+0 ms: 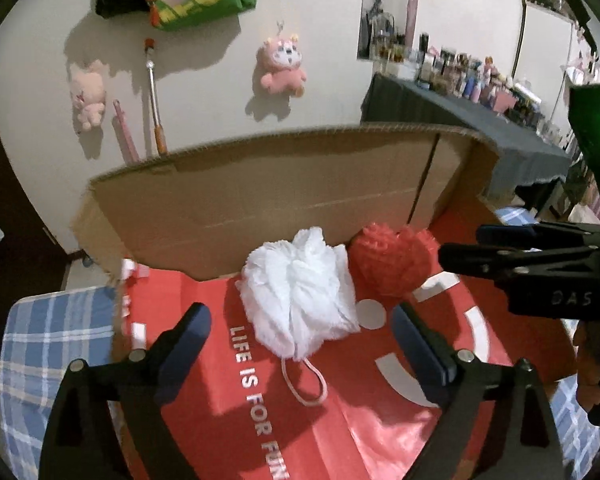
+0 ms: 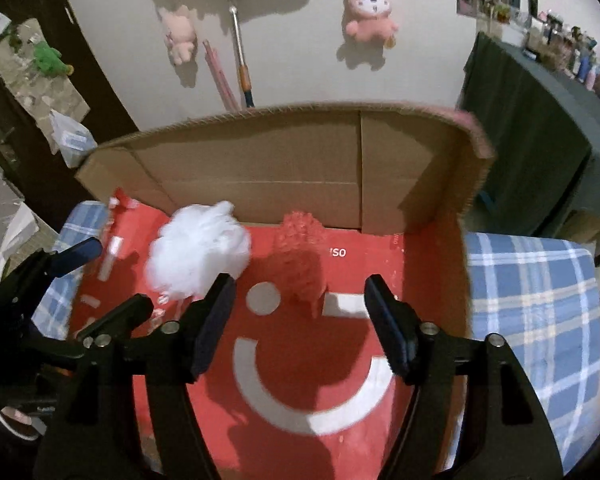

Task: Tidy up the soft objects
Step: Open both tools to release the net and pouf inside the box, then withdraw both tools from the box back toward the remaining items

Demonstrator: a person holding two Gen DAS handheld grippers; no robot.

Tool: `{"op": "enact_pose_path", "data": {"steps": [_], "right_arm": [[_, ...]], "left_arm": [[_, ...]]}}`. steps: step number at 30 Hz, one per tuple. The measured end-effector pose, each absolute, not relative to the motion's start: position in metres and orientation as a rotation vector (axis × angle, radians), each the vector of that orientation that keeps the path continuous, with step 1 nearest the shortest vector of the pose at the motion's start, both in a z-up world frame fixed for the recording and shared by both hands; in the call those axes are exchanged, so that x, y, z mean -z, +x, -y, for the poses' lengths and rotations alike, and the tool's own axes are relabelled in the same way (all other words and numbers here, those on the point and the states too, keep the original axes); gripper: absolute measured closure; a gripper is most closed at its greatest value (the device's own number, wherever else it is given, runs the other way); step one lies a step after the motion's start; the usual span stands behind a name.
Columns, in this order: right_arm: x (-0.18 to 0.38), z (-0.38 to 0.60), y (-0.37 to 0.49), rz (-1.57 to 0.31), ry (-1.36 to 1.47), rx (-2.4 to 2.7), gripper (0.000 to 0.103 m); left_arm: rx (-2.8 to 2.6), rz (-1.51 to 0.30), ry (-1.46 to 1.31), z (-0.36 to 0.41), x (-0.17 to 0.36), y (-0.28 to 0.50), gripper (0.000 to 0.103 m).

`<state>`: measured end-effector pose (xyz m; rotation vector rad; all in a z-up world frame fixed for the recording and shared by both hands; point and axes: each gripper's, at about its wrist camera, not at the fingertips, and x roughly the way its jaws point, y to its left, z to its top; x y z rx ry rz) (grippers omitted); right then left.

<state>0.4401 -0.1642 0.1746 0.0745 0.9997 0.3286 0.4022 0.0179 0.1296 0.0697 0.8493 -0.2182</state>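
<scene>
Matte black plastic tongs [image 1: 300, 336] both sides [image 2: 300, 316], dark blue pads [image 2: 210, 328], silver screw heads, green LED glowing on right one.

Upright cardboard wall [image 2: 284, 168] blocking the far side, white pouf [image 1: 300, 292] and red pouf [image 1: 392, 260] at its foot (touching each other), red bag [image 2: 300, 360] bare nearer in

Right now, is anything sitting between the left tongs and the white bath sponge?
Nothing visible. The left tongs stand open just short of the white bath sponge, with only the red bag underneath. The red sponge sits beside it, touching its right side, off the direct path.
</scene>
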Motion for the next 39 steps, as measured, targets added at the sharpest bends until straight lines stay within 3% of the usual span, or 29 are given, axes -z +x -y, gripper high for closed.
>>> {"op": "enact_pose_path", "data": {"steps": [7,11,15,22,29,39], "right_arm": [[-0.218,0.162,0.352,-0.861,0.019,-0.341,0.027],[-0.242,0.166,0.301,-0.775,0.002,-0.369,0.024],[-0.26,0.166,0.243,-0.673,-0.031,-0.384,0.013],[-0.275,0.167,0.149,-0.531,-0.056,-0.423,0.008],[-0.252,0.174,0.081,-0.45,-0.011,-0.391,0.006],[-0.181,0.181,0.039,-0.456,0.014,-0.275,0.006]], "left_arm": [[0.21,-0.72,0.013,-0.027,-0.175,0.339,0.0],[0.226,-0.629,-0.021,-0.032,-0.202,0.291,0.0],[0.238,-0.516,-0.031,-0.032,-0.227,0.233,0.0],[0.25,-0.401,-0.054,-0.036,-0.239,0.144,0.0],[0.23,-0.305,-0.032,-0.035,-0.23,0.071,0.0],[0.195,-0.321,-0.064,-0.03,-0.177,0.024,0.0]]}}
